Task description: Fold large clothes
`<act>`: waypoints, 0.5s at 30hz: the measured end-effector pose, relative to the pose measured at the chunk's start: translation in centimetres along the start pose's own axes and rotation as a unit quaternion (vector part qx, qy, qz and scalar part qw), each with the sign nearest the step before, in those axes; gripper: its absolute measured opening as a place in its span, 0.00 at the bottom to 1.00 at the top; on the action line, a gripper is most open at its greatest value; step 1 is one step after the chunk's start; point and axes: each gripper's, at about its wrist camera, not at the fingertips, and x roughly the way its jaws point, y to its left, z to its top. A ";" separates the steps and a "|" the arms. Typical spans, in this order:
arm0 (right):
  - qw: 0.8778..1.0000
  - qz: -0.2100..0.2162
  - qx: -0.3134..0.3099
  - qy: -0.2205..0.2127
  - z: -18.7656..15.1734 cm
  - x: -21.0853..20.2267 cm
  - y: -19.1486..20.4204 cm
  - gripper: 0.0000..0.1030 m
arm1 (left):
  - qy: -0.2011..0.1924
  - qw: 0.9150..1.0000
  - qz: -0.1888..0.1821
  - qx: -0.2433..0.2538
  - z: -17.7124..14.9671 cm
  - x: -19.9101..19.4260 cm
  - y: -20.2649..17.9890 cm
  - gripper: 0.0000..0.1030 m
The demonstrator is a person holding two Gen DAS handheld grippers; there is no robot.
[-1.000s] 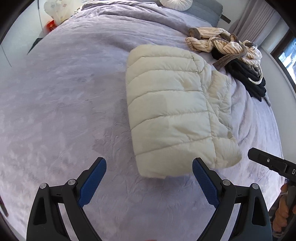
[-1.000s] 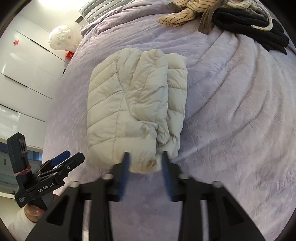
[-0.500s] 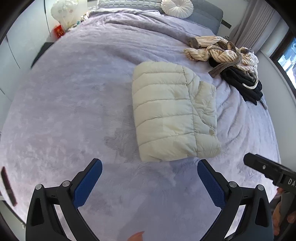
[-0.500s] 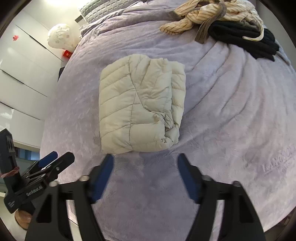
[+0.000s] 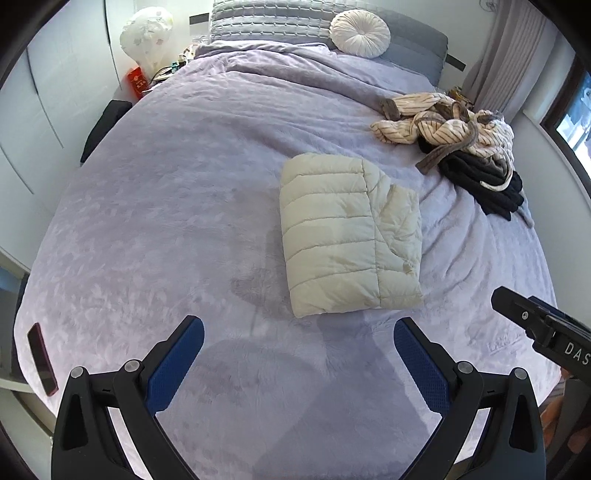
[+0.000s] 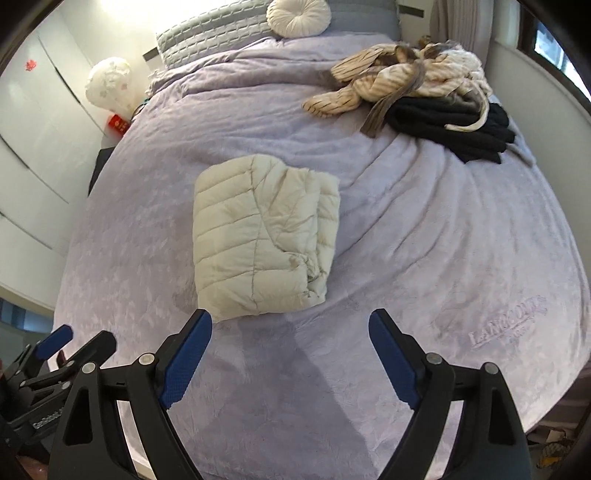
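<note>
— What's under you, biggest thing first?

— The bed [image 5: 155,206], covered edge to edge in a lilac plush blanket [image 6: 443,236] with a stitched logo near its right corner. Grey quilted pillows [image 5: 266,18] line the head end, and a round white cushion [image 5: 360,27] sits against them.

— And the garment?

— The cream puffer jacket [image 5: 347,236] lies folded into a thick rectangle about mid-bed, flat on the blanket, long side running toward the pillows. Its right edge shows the layered folds. Nothing touches it.

— Other clothes?

— A heap at the far right of the bed: a striped beige garment [image 5: 439,123] tangled over a black garment [image 5: 484,181], well apart from the jacket.

— Your tools?

— My left tool [image 5: 299,350] hangs above the near end of the bed, angled down, jaws spread wide, only blanket showing between the blue pads [image 5: 173,365]. My right tool [image 6: 290,350] hangs alongside, also tilted down; its jaws are opening, nothing between them. The jacket's near edge sits just beyond both sets of fingertips, clear of them. Each tool shows at the edge of the other's view.

— Small items?

— A dark red phone [image 5: 42,360] lies at the bed's near left edge. A white patterned lamp [image 5: 147,37] and a red box [image 5: 136,81] stand by the head end on the left.
</note>
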 end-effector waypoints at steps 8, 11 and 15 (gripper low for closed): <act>1.000 -0.002 0.001 0.012 -0.4 -1.1 0.4 0.86 | -0.002 1.000 0.015 0.005 0.0 -1.2 -0.2 1.00; 1.000 -0.006 0.000 0.012 -0.5 -1.3 0.7 0.86 | -0.004 1.000 0.015 0.003 0.1 -1.5 -0.1 1.00; 1.000 -0.014 -0.007 0.008 -0.5 -1.9 1.1 0.86 | -0.009 1.000 0.017 -0.001 0.2 -1.9 0.1 1.00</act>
